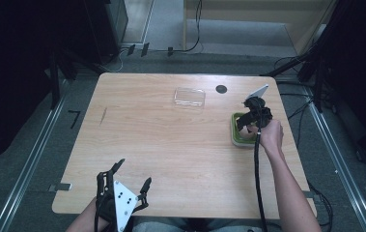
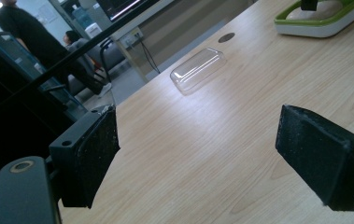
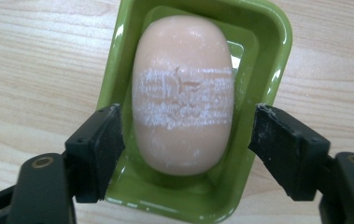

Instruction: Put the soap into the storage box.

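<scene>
The right gripper [image 3: 186, 140] hangs over the dish [image 3: 118, 84] at the table's [image 1: 171, 145] right edge, jaws wide either side of the soap [image 3: 184, 93], apparently placed to grip it. The left gripper [image 1: 122, 186] waits near-left, wide open, empty. A lid [image 1: 189, 96] lies far.

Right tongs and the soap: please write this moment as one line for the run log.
right tongs: open, astride soap in green dish | left tongs: open, near table edge | clear lid: on table
</scene>
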`<state>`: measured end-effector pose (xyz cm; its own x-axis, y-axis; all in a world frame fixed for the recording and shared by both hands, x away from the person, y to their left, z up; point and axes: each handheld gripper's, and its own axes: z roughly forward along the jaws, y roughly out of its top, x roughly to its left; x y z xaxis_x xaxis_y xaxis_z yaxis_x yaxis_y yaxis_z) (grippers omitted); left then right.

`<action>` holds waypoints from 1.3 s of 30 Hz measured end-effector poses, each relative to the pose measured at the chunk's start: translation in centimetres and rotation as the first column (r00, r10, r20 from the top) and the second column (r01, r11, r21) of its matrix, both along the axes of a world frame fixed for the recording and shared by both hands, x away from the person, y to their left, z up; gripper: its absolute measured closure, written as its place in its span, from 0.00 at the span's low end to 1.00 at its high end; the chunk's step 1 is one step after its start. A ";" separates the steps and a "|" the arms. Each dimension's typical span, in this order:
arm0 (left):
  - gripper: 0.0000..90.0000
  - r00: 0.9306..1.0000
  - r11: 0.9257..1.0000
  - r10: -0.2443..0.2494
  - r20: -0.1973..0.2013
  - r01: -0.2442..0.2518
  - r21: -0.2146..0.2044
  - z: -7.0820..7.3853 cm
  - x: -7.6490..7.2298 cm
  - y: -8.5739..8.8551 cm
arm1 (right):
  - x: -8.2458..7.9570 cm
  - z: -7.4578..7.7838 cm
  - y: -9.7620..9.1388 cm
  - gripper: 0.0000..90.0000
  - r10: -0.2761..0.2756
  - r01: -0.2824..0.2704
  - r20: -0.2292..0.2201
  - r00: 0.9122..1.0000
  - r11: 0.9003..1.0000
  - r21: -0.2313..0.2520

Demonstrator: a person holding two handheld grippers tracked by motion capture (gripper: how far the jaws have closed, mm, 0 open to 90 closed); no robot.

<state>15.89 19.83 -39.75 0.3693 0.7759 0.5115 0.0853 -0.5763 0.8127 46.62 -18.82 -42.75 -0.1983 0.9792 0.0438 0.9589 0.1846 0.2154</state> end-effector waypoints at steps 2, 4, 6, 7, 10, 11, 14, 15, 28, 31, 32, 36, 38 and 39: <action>0.16 1.000 1.000 -0.001 0.002 0.001 0.003 0.0 0.0 0.0 | -0.5 0.4 -0.2 0.21 0.007 -0.007 0.003 1.000 1.000 0.000; 0.16 1.000 1.000 -0.001 0.002 0.001 0.002 0.0 0.0 0.0 | -0.7 0.4 -0.2 0.20 0.014 -0.014 0.000 1.000 1.000 -0.004; 0.16 1.000 1.000 -0.002 0.003 0.002 0.002 0.0 0.0 0.0 | -1.0 0.6 -0.2 0.19 0.023 -0.023 0.002 1.000 1.000 -0.006; 0.16 1.000 1.000 -0.002 0.002 0.002 0.004 0.0 -0.1 0.0 | -1.4 0.7 -0.3 0.17 0.037 -0.037 -0.006 0.999 0.999 -0.011; 0.16 1.000 1.000 -0.001 0.002 0.001 0.002 0.0 -0.1 0.1 | -1.8 0.9 -0.3 0.17 0.046 -0.046 -0.005 0.999 0.999 -0.019; 0.16 1.000 1.000 0.001 0.003 -0.001 -0.002 0.0 -0.1 0.1 | -2.2 1.1 -0.3 0.16 0.055 -0.056 -0.005 0.998 0.998 -0.026; 0.16 1.000 1.000 -0.001 0.003 0.001 0.000 0.0 -0.1 0.1 | -2.9 1.5 -0.3 0.15 0.072 -0.072 0.000 0.997 0.997 -0.027; 0.16 1.000 1.000 0.001 0.002 -0.001 0.000 0.0 -0.1 0.1 | -3.2 1.6 -0.3 0.15 0.077 -0.077 0.002 0.997 0.997 -0.030; 0.16 1.000 1.000 0.002 0.001 -0.002 0.006 0.0 -0.1 0.0 | -6.9 3.1 -0.4 0.15 0.153 -0.151 0.032 0.988 0.987 -0.056; 0.16 1.000 1.000 0.001 0.001 -0.001 0.005 0.0 -0.1 0.0 | -7.7 3.2 -0.5 0.15 0.159 -0.157 0.035 0.987 0.986 -0.057; 0.16 1.000 1.000 0.001 0.000 -0.001 0.004 0.0 -0.1 0.0 | -8.0 3.2 -0.5 0.15 0.165 -0.163 0.033 0.986 0.985 -0.060; 0.16 1.000 1.000 0.000 0.000 0.000 0.003 0.0 -0.1 0.0 | -8.9 3.2 -0.6 0.15 0.172 -0.170 0.030 0.985 0.983 -0.070; 0.16 1.000 1.000 0.001 0.001 -0.001 0.001 0.0 -0.1 0.0 | -9.3 3.1 -0.7 0.15 0.179 -0.176 0.031 0.983 0.982 -0.071; 0.16 1.000 1.000 0.001 0.001 -0.001 0.001 0.0 -0.1 0.0 | -9.6 3.0 -0.7 0.15 0.180 -0.178 0.025 0.983 0.982 -0.071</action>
<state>15.76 19.87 -39.73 0.3680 0.7756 0.5128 0.0853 -0.5773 0.8120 37.06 -19.53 -39.70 -0.3705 0.9283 -0.0311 0.9023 0.3677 0.2253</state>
